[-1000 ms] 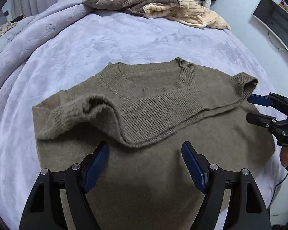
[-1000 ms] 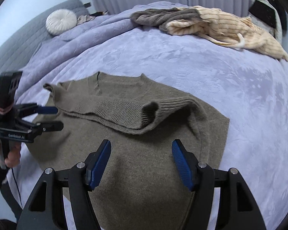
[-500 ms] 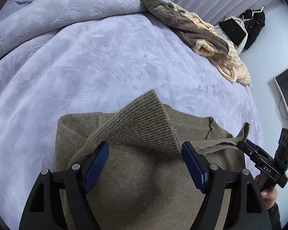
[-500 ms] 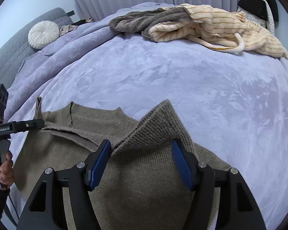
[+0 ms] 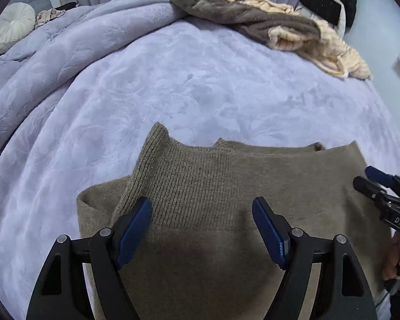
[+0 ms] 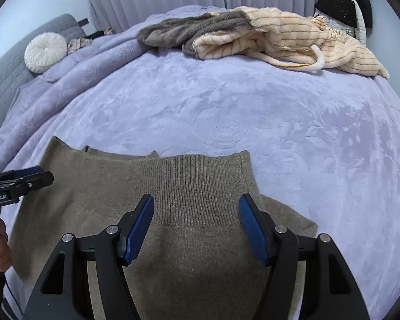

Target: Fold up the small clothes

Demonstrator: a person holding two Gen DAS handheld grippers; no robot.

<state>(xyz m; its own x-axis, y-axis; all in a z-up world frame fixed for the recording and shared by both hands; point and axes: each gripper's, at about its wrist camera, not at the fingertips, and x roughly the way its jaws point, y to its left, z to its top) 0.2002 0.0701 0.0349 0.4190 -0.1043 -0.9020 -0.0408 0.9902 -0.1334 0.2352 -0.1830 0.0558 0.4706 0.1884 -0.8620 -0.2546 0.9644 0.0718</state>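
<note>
One bed [image 5: 200, 85] fills both views, covered by a single lavender plush blanket [image 6: 253, 122] with an embossed leafy pattern, bunched into folds toward 10 o'clock. On it, at 6 o'clock in each view, lies one olive-brown knit sweater [image 5: 226, 240], the only garment laid out: soft, slightly fuzzy, its ribbed hem band [image 6: 200, 186] turned up over the body so the ribbing faces up and its edge runs across toward 12 o'clock, with a corner standing up at each end. At 1 o'clock near the far edge sits one heap of two more garments, a grey-brown fleecy piece [image 6: 194, 29] and a cream corduroy-like striped one [image 6: 306, 42], touching each other. One round pleated white cushion [image 6: 45, 52] rests at 10 o'clock against a grey quilted headboard [image 6: 8, 66]. There are two hand-held grippers, black with blue pads: the left hand-held gripper [image 5: 201, 229] and the right hand-held gripper [image 6: 196, 226] each stand wide, the ribbed band lying between the fingers without either pad pressing it. A person's hand [image 6: 0, 248] shows at 8 o'clock in the right view.
</note>
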